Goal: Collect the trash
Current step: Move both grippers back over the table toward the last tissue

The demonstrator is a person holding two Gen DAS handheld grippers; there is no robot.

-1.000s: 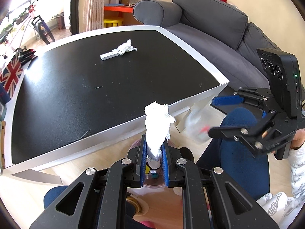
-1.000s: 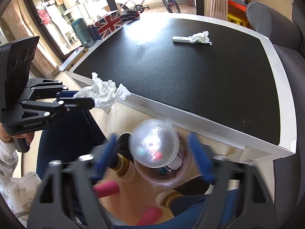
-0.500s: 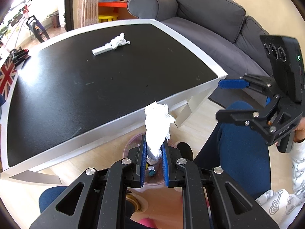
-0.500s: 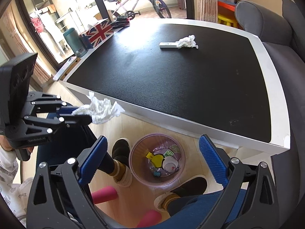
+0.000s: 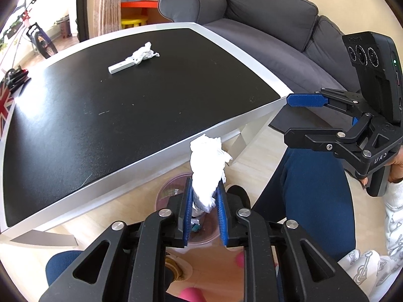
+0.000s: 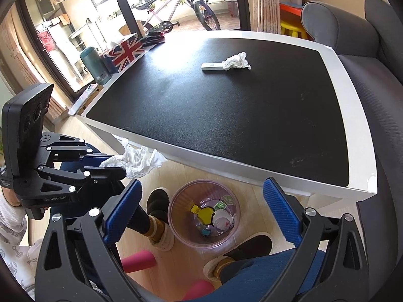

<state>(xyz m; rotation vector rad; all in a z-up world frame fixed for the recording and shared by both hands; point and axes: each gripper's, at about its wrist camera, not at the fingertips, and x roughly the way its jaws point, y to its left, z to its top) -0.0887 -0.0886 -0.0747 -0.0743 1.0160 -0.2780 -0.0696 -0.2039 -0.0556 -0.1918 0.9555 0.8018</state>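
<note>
Black gripper (image 6: 200, 211), ribbed blue pads (image 6: 282, 216)

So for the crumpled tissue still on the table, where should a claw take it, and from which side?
Grip the crumpled tissue across its bunched middle, coming from above. It lies low on the black tabletop and touches the white stick at one end, so probably close across the free far end.

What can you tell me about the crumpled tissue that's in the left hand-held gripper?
The crumpled tissue is white, soft paper, wadded and wrinkled, standing upright between the blue ribbed pads of the left hand-held gripper, whose jaws are opening around its lower part. Its top flares out above the fingertips. It hangs over the floor beside the table edge, above the translucent pink trash bin.
</note>
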